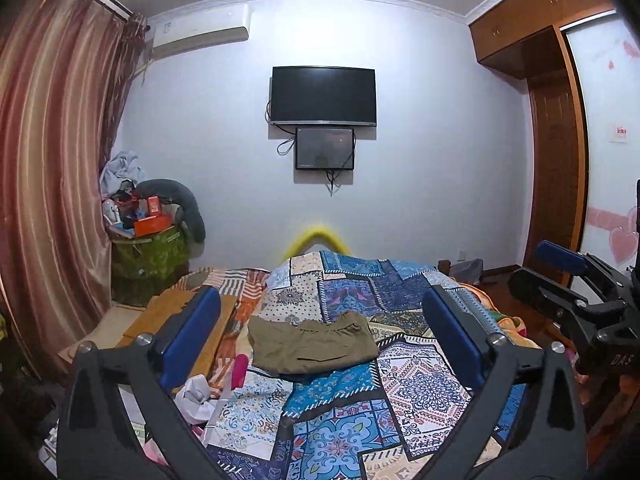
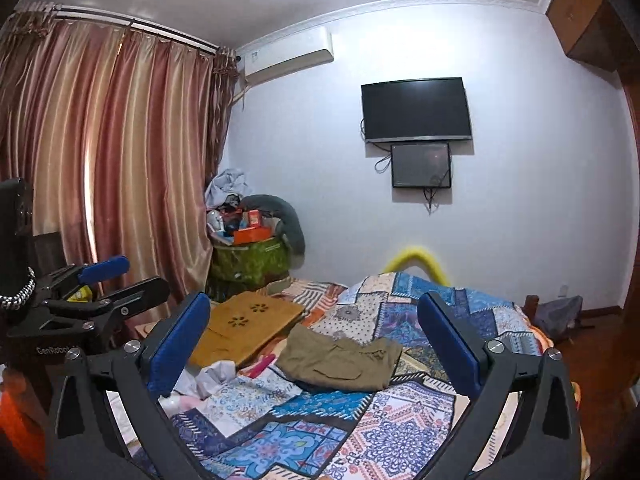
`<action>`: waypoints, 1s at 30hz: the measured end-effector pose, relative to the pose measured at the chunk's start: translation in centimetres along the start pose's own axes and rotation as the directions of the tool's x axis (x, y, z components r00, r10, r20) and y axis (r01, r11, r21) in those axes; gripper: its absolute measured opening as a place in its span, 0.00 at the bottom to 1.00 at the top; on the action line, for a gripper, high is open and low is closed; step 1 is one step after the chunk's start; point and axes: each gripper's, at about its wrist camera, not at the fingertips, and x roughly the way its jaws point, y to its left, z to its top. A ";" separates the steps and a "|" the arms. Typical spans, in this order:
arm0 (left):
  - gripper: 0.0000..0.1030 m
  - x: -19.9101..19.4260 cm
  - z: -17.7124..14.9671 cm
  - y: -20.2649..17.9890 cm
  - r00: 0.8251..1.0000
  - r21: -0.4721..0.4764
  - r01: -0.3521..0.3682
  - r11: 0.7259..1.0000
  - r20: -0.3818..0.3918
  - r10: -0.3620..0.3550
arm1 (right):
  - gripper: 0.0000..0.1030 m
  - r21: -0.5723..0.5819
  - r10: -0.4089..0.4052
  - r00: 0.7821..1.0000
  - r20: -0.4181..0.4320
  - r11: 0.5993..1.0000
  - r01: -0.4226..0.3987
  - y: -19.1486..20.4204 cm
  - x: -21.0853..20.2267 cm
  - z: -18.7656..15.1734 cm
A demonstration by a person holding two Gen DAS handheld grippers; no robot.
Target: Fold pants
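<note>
Your pants [image 1: 314,344] lie on the patchwork quilt [image 1: 420,384] as a compact olive bundle, already folded, so by my judgement little or nothing is left. From your left gripper [image 1: 320,332] they sit at twelve o'clock; from your right gripper [image 2: 316,340] at about one o'clock. Both grippers are spread wide, holding nothing. You cannot see the layers beneath the bundle.

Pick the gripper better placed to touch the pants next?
Marginally left gripper: the olive pants sit centred between its open fingers. Right gripper, also open, sees them slightly off-centre.
</note>
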 end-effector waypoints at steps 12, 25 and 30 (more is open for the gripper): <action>1.00 -0.4 -0.6 -0.2 1.000 -0.012 0.020 1.000 0.005 -0.020 | 1.00 0.013 -0.017 1.000 -0.006 1.000 0.017 -0.2 -1.4 -1.0; 1.00 -0.4 -0.8 -0.7 1.000 0.000 0.022 1.000 0.001 -0.022 | 1.00 0.025 -0.019 1.000 -0.021 1.000 0.019 -0.3 -1.7 -1.0; 1.00 -0.3 -0.7 -0.7 1.000 -0.002 0.026 1.000 -0.002 -0.026 | 1.00 0.027 -0.019 1.000 -0.019 0.999 0.020 -0.5 -1.7 -1.0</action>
